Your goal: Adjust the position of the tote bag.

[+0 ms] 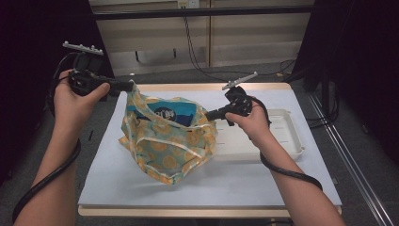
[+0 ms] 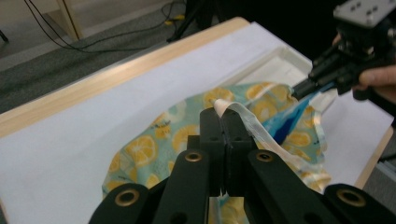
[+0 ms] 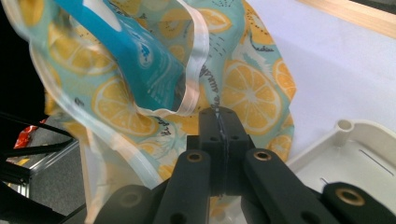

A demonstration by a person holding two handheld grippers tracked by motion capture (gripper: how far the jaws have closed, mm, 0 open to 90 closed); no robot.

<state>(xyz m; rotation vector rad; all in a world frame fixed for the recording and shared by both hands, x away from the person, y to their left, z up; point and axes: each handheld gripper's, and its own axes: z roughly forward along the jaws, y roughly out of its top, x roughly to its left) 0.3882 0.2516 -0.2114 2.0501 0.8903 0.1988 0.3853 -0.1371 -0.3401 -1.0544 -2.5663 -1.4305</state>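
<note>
Lemon-print bag (image 1: 167,143) mid-table, mouth held open — left gripper (image 1: 126,86) clamped on far-left rim, right gripper (image 1: 209,113) clamped on right rim. Blue packet (image 1: 171,113) inside. White tray (image 1: 289,136) just right — partly behind right hand.

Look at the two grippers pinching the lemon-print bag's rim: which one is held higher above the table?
The left gripper, lifting its corner of the lemon-print bag up; the right gripper pinches lower, beside the white tray.

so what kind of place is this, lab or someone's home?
Most likely a lab or data-collection bench, not a home. A white-covered table with a wooden edge stands between black curtains, loose cables run over the grey floor behind it, and the person works a lemon-print bag with camera-carrying grippers.
</note>
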